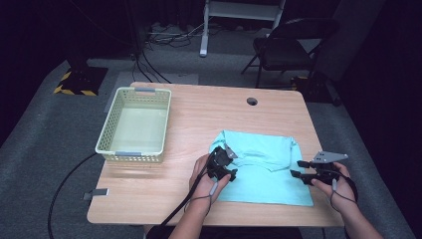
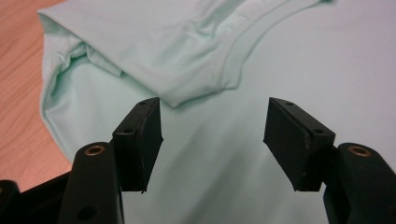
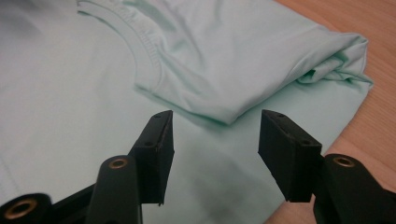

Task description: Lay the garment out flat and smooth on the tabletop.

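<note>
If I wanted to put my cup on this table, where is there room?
Bare wood lies between the basket and the shirt, and along the far edge around the round hole. The near right is crowded: shirt and both grippers.

Smooth mint cloth shirt (image 1: pixel 263 167) on matt wood-grain table (image 1: pixel 199 109); cream plastic basket (image 1: pixel 134 155).

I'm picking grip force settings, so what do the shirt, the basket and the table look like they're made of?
Shirt: thin, soft knit fabric, matte mint; it drapes, wrinkles and has a ribbed, stitched collar. Basket: likely moulded plastic, pale cream, with perforated lattice walls. Table: wood-look top with light grain, smooth; whether it is solid wood or laminate cannot be told.
</note>
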Available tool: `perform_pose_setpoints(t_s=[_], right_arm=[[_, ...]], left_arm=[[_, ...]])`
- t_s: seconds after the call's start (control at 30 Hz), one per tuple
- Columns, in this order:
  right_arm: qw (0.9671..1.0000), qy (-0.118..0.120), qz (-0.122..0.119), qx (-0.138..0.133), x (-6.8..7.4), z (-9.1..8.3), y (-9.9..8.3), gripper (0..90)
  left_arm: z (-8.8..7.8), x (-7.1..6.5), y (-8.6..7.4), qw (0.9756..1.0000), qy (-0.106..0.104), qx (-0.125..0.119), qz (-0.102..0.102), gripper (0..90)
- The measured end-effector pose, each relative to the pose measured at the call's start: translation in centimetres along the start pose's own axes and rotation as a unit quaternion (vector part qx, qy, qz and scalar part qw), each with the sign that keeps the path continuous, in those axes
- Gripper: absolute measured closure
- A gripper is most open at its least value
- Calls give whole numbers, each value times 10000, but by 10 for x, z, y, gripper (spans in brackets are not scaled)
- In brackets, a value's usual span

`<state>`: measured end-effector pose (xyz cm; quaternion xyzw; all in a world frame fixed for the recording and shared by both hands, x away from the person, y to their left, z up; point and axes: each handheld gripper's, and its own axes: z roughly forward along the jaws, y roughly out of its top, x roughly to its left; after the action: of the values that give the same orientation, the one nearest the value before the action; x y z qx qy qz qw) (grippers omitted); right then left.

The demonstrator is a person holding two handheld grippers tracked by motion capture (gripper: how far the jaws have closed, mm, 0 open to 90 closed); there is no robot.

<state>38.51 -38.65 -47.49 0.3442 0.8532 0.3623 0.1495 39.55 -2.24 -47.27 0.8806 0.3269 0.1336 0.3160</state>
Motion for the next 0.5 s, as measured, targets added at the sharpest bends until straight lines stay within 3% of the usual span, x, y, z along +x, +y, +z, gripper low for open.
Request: perform_pose_setpoints(t_s=[0.07,0.27,0.4,0.5], right_arm=[[10000,-23,51,9,-4,4,3,462],[9998,3,82,160,-11,22,5,484],[9995,74,138,269,-13,29,9,634],[9990,127,81,414,-14,32,13,788]], left_arm=[[6,5,3,10000,65,63,-13,369],[18,10,11,9999,7,102,-60,374],[26,11,16,9998,23,200,-26,383],[30,12,17,9996,-22,294,-38,488]])
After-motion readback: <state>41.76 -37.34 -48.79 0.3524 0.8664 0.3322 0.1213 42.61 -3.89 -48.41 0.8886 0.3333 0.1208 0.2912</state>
